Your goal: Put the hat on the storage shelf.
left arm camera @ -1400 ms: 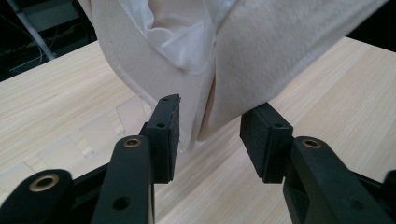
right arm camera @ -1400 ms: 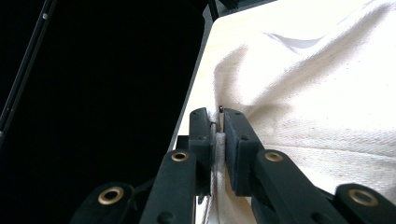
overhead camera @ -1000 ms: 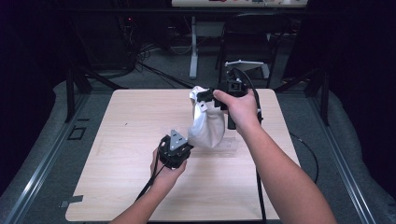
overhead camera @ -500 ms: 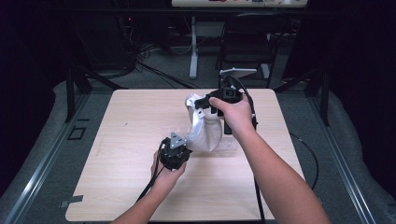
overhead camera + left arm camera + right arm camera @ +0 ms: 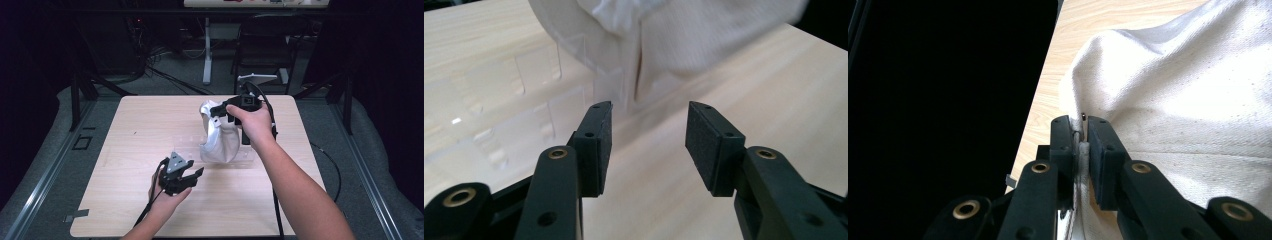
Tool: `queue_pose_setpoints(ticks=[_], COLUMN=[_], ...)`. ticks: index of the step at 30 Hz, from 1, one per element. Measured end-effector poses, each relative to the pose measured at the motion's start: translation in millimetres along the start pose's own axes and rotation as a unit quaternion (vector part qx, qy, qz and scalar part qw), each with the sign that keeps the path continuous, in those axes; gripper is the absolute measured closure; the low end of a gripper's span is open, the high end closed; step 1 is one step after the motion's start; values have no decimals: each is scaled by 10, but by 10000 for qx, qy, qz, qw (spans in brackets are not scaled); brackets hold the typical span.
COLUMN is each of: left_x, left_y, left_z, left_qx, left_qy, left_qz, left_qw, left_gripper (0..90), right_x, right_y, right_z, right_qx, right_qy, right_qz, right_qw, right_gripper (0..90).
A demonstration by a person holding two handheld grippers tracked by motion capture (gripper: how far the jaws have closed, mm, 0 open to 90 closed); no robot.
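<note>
While the right gripper (image 5: 226, 111) lifts the white cloth bag (image 5: 218, 140) by its top edge near the far middle of the table (image 5: 125, 130), the left gripper (image 5: 184, 176) sits near and left of it, holding nothing. Up close, the left jaws stand wide apart, pointing at the soft bag (image 5: 684, 45). The right jaws are squeezed on a fold of bag (image 5: 1198, 105); it looks light and floppy, so an edge is the best place to grab.
</note>
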State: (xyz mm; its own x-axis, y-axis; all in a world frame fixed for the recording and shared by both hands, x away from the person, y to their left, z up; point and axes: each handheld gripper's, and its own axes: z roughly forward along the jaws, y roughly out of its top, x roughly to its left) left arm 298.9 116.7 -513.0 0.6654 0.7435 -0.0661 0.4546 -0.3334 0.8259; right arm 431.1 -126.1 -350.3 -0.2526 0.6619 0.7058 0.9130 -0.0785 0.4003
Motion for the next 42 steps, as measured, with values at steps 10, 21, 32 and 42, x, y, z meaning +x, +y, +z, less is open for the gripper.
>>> queue_pose_setpoints(ticks=[10, 21, 32, 42], left_x=[324, 603, 646, 663], left_y=[-376, -529, -541, -555], left_z=[-380, -366, -362, -354], left_qx=[10, 107, 122, 115], left_qy=[322, 625, 697, 750], left_qz=[-391, -641, -686, -694], left_qw=[9987, 9959, 9951, 9947], left_gripper=[521, 519, 519, 515], right_x=[23, 82, 66, 105], right_y=[-13, -33, -55, -105], right_z=[29, 44, 7, -41], right_qx=[-41, -31, -45, -115], right_qy=[-82, -198, -202, -195], right_qz=[-25, -98, -134, -250], right_qw=[10000, 9998, 9997, 9994], right_gripper=[820, 817, 813, 757])
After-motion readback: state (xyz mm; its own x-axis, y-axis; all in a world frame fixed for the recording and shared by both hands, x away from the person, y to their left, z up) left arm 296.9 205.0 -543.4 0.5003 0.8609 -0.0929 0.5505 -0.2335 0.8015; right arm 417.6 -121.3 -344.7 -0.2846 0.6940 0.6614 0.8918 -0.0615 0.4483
